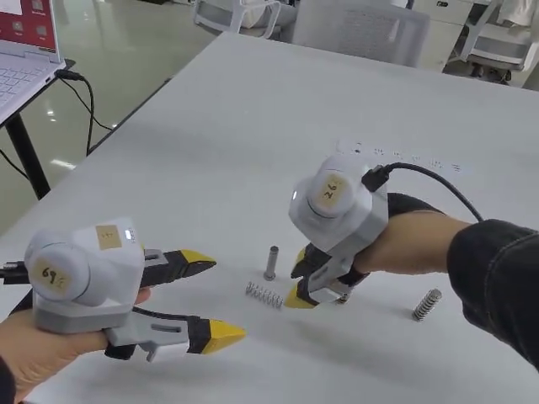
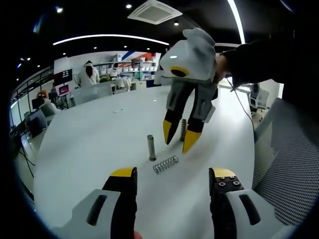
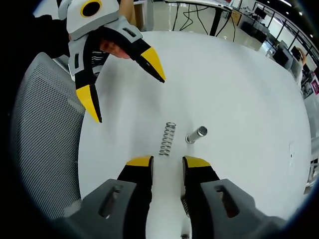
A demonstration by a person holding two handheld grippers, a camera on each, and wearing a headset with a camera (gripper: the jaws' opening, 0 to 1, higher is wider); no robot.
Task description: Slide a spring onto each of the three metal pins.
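Observation:
A bare metal pin (image 1: 271, 263) stands upright on the white table (image 1: 219, 151). A loose spring (image 1: 264, 295) lies flat just in front of it. My right gripper (image 1: 299, 279) points down beside them, open. In the left gripper view a spring-covered pin (image 2: 183, 128) stands between the right gripper's (image 2: 179, 137) yellow tips. Another spring (image 1: 427, 304) rests farther right. My left gripper (image 1: 217, 299) hovers open at the lower left, empty. In the right gripper view the loose spring (image 3: 167, 138) and the bare pin (image 3: 196, 135) lie just beyond my right gripper (image 3: 168, 162).
A white power strip (image 1: 404, 156) with a black cable lies behind the work. A laptop (image 1: 25, 50) sits on a side desk at the far left. A grey mesh chair (image 2: 289, 164) stands close to the table edge. Office chairs (image 1: 354, 29) line the far side.

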